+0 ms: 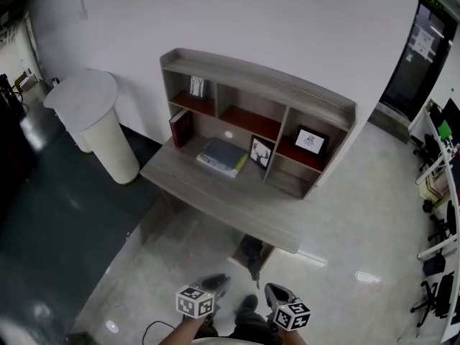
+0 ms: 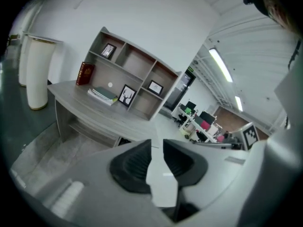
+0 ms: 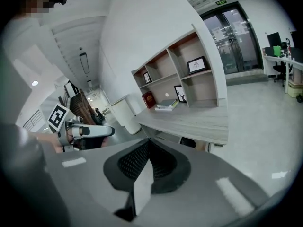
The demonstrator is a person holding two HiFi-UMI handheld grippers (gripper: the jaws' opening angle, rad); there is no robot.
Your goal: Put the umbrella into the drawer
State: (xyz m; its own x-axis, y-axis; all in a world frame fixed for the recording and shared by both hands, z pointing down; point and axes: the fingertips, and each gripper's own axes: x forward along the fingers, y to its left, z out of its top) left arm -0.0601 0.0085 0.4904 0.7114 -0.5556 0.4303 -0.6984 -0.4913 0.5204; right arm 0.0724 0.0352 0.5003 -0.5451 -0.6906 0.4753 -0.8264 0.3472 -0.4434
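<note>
Framing left tongs (image 1: pixel 213 284), right tongs (image 1: pixel 277 292), head view

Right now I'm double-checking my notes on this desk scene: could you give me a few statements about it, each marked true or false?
1. A red book stands upright in the lower left bay of the hutch. True.
2. The left tool and the right tool are over the desk. False: both are short of its front edge, above the floor.
3. The right tool grips something. False: its jaws are together on nothing.
4. A stack of books lies flat on the desk. True.
5. In the head view, the white round stand is at the desk's right. False: it is at the left.
</note>
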